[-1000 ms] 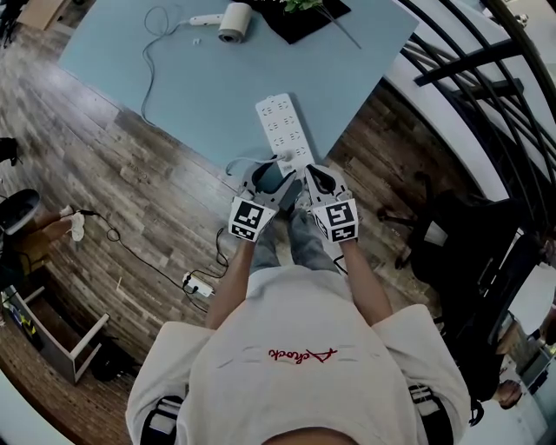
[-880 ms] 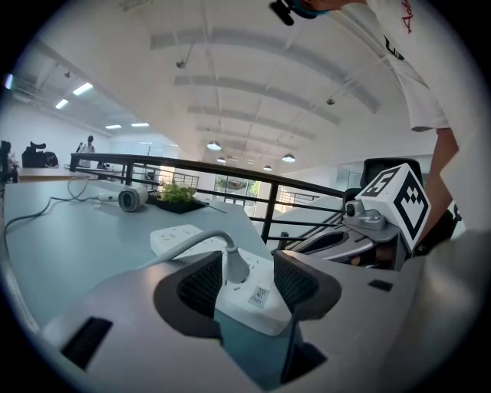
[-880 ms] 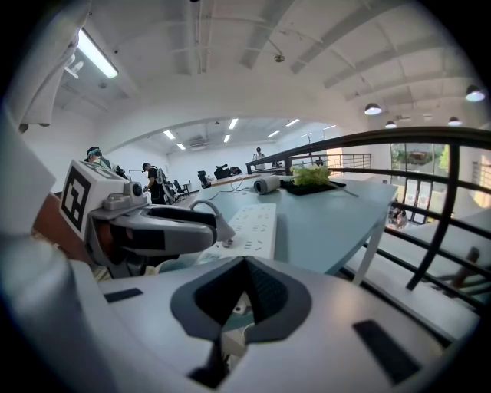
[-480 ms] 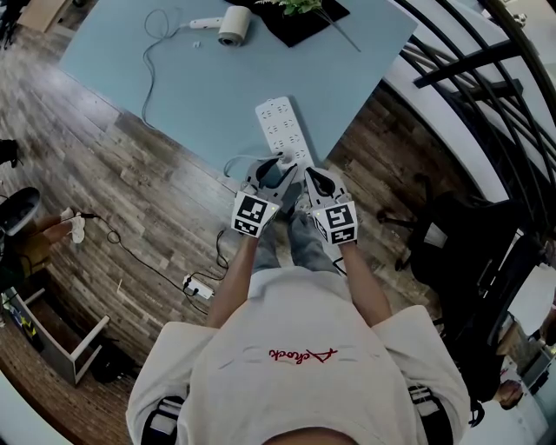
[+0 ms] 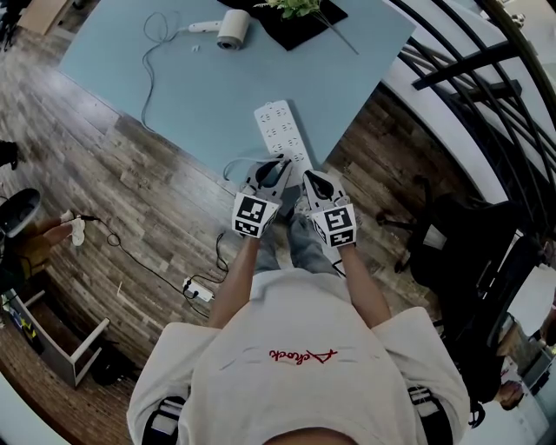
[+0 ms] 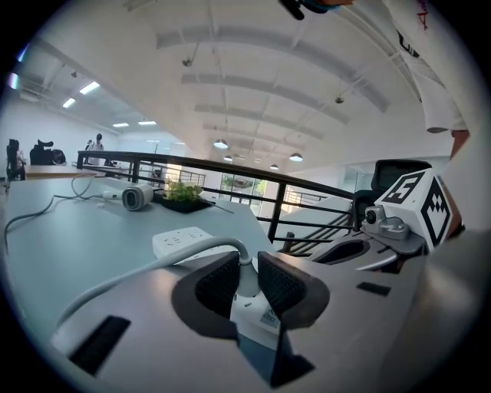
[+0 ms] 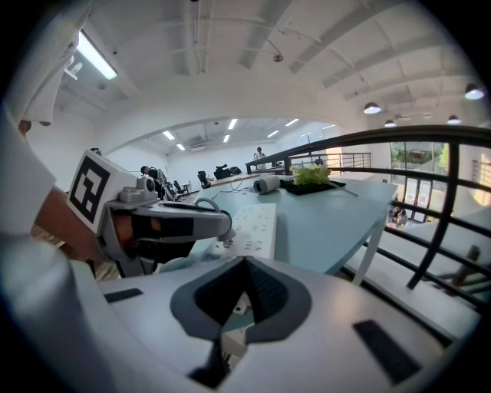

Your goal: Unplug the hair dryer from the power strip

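- Pale blue-grey tabletop (image 5: 217, 78), plain and without pattern.
- White power strip (image 5: 280, 130) at the near edge, speckled with rows of small grey socket holes.
- White plug (image 6: 249, 303) trailing a light grey-white cord (image 6: 159, 261).
- Far side: cream-white hair dryer (image 5: 233, 24) beside a black tray (image 5: 300, 26) holding a green plant (image 5: 294, 5).
- Floor (image 5: 130, 200) of streaked brown and grey wood planks.
- Person's shirt (image 5: 300, 391) white, with red script across it.
- Black railing (image 5: 469, 65) at right.
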Demonstrator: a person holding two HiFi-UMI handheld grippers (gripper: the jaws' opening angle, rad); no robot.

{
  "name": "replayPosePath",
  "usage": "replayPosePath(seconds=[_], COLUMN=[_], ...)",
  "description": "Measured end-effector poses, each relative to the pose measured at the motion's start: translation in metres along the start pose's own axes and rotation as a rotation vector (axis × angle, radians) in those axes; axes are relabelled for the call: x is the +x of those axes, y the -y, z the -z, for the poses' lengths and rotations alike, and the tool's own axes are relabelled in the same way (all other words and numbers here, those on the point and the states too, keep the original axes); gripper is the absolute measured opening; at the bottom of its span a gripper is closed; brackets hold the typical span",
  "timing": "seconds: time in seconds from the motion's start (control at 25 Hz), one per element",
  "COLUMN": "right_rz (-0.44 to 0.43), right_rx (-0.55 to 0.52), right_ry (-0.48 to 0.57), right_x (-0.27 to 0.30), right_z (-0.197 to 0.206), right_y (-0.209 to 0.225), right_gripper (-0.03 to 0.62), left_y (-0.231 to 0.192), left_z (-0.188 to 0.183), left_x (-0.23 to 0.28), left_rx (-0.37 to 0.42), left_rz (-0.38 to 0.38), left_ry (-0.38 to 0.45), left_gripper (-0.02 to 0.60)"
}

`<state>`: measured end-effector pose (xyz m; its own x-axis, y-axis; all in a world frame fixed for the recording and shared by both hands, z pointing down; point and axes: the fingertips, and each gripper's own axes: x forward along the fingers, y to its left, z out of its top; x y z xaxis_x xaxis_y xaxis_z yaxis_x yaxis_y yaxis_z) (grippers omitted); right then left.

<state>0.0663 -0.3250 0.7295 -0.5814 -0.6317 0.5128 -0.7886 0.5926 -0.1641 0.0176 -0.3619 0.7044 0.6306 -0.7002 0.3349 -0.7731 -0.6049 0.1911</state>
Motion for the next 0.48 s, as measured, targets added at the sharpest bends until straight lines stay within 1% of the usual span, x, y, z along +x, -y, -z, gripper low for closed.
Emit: replayPosePath(seconds=[0.08,0.2,0.28,0.32,0.36,0.4,0.48], right_rz=[0.001,0.003,0.001,-0.003,-0.005,-0.006,-0.003], right_rx=[-0.005,-0.015,-0.018,-0.021,-0.025,-0.028,-0.029], right_ry=[-0.003,-0.026,-0.042,-0.049,-0.054,-0.057,-0.06], right_x=[0.0,0.001,0.002,0.003,0.003,0.003,0.003], right_z=[0.0,0.001,0.001,0.001,0.001,0.001,0.002], right_y=[0.0,0.0,-0.001,-0.002,-0.001,-0.001,0.001], right_gripper=[0.018,0.018,0.017,0.017,0.017,0.017,0.017], left_y=[0.0,0.0,0.0,-0.002,-0.005,-0.009,-0.011], left_z=[0.0,0.001,-0.011,-0.022,-0.034,-0.044,-0.054], left_x=[0.0,-0.001,-0.004,-0.007,-0.009,-0.011,-0.014], left_rx=[0.001,0.024,0.014,0.006,0.013,0.036,0.082], left_rz=[0.005,0.005,-0.003,-0.015,-0.033,-0.048,-0.04], left_ry=[-0.01,-0.021,0.018,0.049,0.078,0.099,0.104], left_gripper=[0.077,0.064,0.06,0.06,0.06,0.06,0.06])
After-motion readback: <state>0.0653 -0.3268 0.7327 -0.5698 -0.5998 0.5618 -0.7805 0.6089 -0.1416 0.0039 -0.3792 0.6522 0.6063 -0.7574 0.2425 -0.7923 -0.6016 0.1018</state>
